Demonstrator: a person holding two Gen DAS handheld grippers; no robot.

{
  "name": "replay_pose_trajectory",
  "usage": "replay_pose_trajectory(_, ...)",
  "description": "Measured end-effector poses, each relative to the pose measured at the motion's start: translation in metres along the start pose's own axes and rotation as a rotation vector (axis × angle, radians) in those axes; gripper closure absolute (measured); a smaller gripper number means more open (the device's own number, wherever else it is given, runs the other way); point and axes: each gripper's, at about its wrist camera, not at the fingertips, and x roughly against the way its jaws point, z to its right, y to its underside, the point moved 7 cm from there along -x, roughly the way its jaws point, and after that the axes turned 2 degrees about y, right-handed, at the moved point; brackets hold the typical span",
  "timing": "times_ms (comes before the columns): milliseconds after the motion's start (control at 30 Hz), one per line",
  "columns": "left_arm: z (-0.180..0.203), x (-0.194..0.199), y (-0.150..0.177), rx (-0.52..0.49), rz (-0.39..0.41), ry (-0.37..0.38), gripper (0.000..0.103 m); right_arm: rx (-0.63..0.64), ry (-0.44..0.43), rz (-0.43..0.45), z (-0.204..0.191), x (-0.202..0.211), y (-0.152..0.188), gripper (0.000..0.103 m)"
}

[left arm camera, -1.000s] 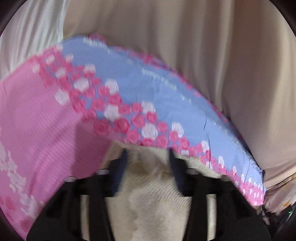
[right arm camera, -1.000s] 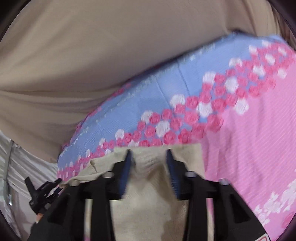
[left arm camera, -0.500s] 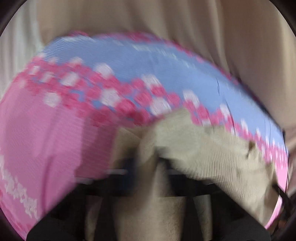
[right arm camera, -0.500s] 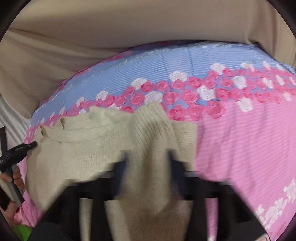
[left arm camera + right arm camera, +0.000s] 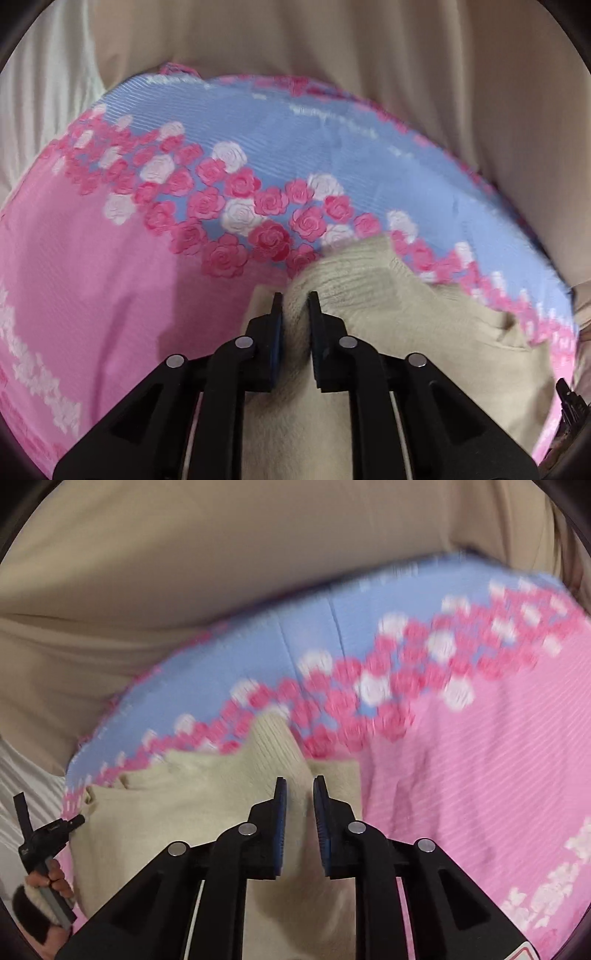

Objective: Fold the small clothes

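- Since a second ago the beige knit [image 5: 424, 332] has come forward over the rose-print cloth [image 5: 92, 295]: then only a strip of it showed between each pair of fingers, now its ribbed edge reaches past both fingertips onto the band of roses.
- Half a second ago both views were smeared; the left view is now sharp, while the right view is still blurred over the roses.
- The left gripper [image 5: 294, 299] has its fingers closed to a narrow gap, with a ridge of the knit pinched between the blue pads.
- From that pinch the knit spreads to the right of the left fingers and back beneath them; its ribbed hem bulges just ahead of the tips.
- The right gripper [image 5: 299, 784] has its fingers equally near together, with a fold of the same knit between them.
- Here the knit spreads to the left of the right fingers, a ribbed point standing just ahead of the tips.
- The cloth lies under the knit: pink on the outer side of each gripper, blue beyond the roses ahead.
- A tan curtain [image 5: 221, 572] hangs beyond the cloth's far edge.
- Far left of the right fingers, the person's hand [image 5: 55, 880] holds the other gripper's handle.
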Motion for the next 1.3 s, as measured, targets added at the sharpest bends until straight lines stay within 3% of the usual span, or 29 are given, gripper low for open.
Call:
replay_pose_trajectory(33,0.0,0.01,0.002,0.001,0.015,0.006,0.088,0.01,-0.023,0.007,-0.005,0.008,0.003,0.08)
replay_pose_trajectory(100,0.011,0.033,0.012,-0.026,0.043,0.044,0.088,0.054,-0.053,-0.037,-0.019,0.008,0.021,0.09)
replay_pose_trajectory(200,0.038,0.032,0.035,-0.093,0.029,0.069,0.088,0.127,0.015,-0.145,-0.027,-0.03,0.052,0.093)
replay_pose_trajectory(267,0.044,0.011,0.05,-0.115,-0.015,0.035,0.088,0.124,0.067,-0.198,-0.017,-0.055,0.066,0.097)
replay_pose_trajectory(333,0.029,-0.018,0.064,-0.076,-0.082,-0.035,0.088,0.083,0.055,-0.177,-0.017,-0.047,0.06,0.097)
replay_pose_trajectory(433,0.017,-0.002,0.053,-0.017,-0.039,-0.036,0.089,0.102,0.021,-0.137,-0.031,-0.023,0.051,0.088)
replay_pose_trajectory(533,0.026,0.028,0.039,0.001,0.027,0.037,0.089,0.156,-0.038,-0.137,-0.058,-0.007,0.059,0.087)
replay_pose_trajectory(633,0.051,0.03,0.028,-0.045,0.052,0.06,0.074,0.2,-0.107,-0.197,-0.095,-0.027,0.068,0.087)
replay_pose_trajectory(700,0.058,0.006,0.024,-0.071,0.02,0.032,0.068,0.268,-0.082,-0.218,-0.112,-0.055,0.067,0.087)
replay_pose_trajectory(800,0.043,-0.029,0.011,-0.055,-0.012,-0.077,0.069,0.244,0.026,-0.198,-0.096,-0.08,0.039,0.087)
replay_pose_trajectory(900,0.02,-0.047,-0.001,-0.005,-0.047,-0.08,0.068,0.116,0.164,-0.193,-0.039,-0.096,0.006,0.09)
replay_pose_trajectory(933,0.015,-0.05,-0.003,0.006,-0.055,-0.064,0.068,0.081,0.174,-0.205,-0.024,-0.101,0.002,0.099)
replay_pose_trajectory(1067,0.009,-0.053,-0.013,0.036,-0.029,-0.044,0.067,-0.038,0.121,-0.219,-0.004,-0.098,-0.006,0.103)
replay_pose_trajectory(1200,0.006,-0.019,-0.011,0.121,0.019,0.08,0.067,0.041,0.057,-0.13,-0.031,-0.056,0.004,0.093)
replay_pose_trajectory(1300,-0.001,0.005,0.01,0.094,0.04,0.083,0.064,0.124,0.127,-0.187,-0.023,-0.063,0.039,0.087)
